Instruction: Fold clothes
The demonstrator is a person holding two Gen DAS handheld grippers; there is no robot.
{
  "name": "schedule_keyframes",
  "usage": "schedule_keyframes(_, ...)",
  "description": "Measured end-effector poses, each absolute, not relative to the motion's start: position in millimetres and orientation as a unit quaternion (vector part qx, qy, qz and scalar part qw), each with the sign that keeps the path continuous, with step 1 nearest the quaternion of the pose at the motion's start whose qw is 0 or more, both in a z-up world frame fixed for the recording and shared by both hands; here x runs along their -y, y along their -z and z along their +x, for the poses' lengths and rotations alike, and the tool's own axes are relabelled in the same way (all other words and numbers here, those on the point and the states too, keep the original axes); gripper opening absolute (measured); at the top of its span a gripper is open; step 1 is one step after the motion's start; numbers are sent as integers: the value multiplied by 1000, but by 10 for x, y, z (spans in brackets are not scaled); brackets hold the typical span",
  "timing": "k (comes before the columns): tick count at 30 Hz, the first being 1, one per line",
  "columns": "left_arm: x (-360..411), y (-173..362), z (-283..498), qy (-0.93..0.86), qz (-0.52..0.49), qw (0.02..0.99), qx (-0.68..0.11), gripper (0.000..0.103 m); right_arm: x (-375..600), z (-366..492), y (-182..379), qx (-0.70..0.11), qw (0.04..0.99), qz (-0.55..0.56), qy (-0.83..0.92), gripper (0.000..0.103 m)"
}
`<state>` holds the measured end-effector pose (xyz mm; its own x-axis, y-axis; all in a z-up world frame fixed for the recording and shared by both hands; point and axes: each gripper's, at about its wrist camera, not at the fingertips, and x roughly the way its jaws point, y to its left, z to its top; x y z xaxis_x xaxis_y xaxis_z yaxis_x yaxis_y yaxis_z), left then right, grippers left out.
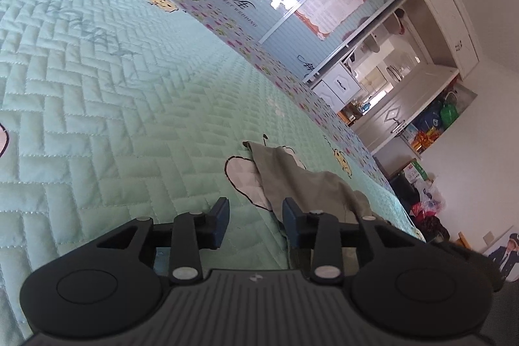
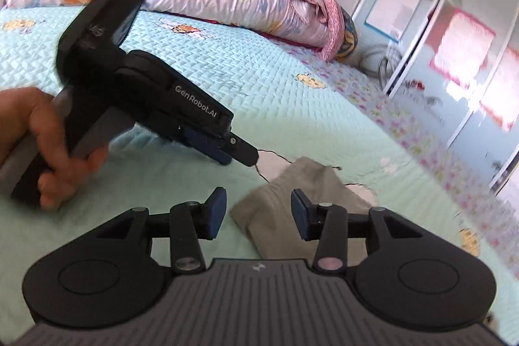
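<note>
1. Olive-grey cloth, the folded garment [image 2: 292,200], is lying on the mint quilted bedspread [image 1: 107,106] near its patterned edge.
2. You are holding the right gripper [image 2: 258,213] just above the garment, jaws standing apart, nothing pinched.
3. Your left hand [image 2: 42,148] is holding the left gripper [image 1: 256,222] beside the garment, jaws parted and empty.

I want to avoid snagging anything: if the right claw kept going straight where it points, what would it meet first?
Most likely the grey-green garment lying on the quilt; the right claw, open, has it straight ahead.
</note>
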<state>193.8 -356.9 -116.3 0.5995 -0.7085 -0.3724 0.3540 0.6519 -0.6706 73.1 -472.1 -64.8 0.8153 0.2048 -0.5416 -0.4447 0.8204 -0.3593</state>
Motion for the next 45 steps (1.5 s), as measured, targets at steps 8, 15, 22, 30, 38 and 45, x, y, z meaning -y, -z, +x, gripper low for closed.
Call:
schedule_keyframes(8,3508,1126,1866,331,-321,839,-289,45,4769,875,637,-328,911,-133,-214,43)
schedule_keyframes(15,3409,1160,1821,277,-346,848,-290,53,5028,1200,424,-339,927,-39,-157,42)
schedule_keyframes(22,3266,1179,1802,260,-377,841,-286,53,4978,2216,384,-390,915,59,-80,35)
schedule_keyframes(30,3126,1244,1764,260,-416,823,-286,49,4808,2638,660,-431,902,31,12,33)
schedule_keyframes(38,3009,1296,1702,263,-447,806,-285,47,4709,2553,726,-417,905,-80,27,33)
schedule_keyframes(45,2940,1316,1646,263,-464,797,-285,45,4455,2566,821,-403,894,-189,48,43)
